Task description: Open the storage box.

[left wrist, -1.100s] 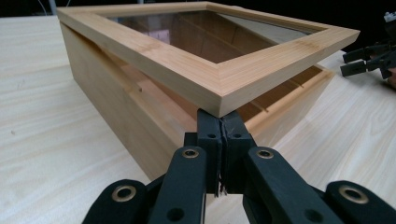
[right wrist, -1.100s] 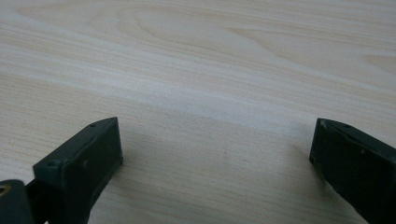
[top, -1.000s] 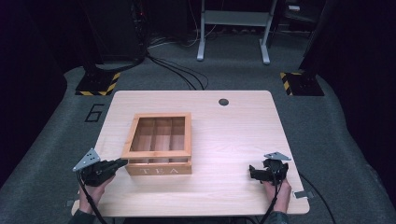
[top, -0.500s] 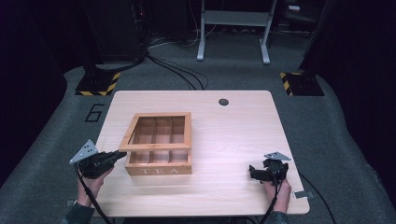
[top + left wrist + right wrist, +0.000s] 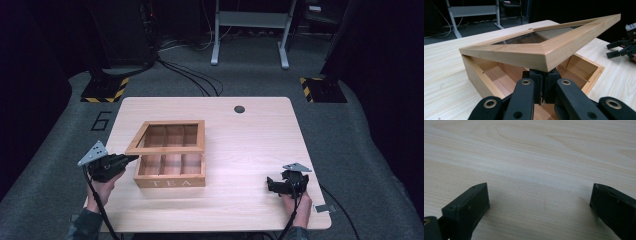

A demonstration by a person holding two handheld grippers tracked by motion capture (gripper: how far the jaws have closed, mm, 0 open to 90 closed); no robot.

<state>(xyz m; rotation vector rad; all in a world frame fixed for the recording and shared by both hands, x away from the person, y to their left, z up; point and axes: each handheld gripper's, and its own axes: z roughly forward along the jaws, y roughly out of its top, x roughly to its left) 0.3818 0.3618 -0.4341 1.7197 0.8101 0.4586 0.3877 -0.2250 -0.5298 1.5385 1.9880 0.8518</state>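
My left gripper (image 5: 543, 93) has its jaws pressed together and wedged under the near-left corner of the lid (image 5: 541, 53), not clamped on it, so the lid rides on top of the black tips. Since a second ago that hand has drawn a little to the left and upward, and the lid, which lay flat on the box (image 5: 170, 170) then, now stands tilted with a clear gap along the left and near edges while its far side is still down on the rim. From the left gripper view I look under the raised frame into the wooden compartments, which look empty as far as I can see. I take it that the hinge is on the far side and that I have just started opening it; the lift needs to carry on in an arc, or the lid may slip off my tips and drop shut. The box sits left of centre on the table (image 5: 250, 140), its TEA label facing me. My right gripper (image 5: 280, 185) rests well apart at the near right, jaws spread wide over bare wood, holding nothing.
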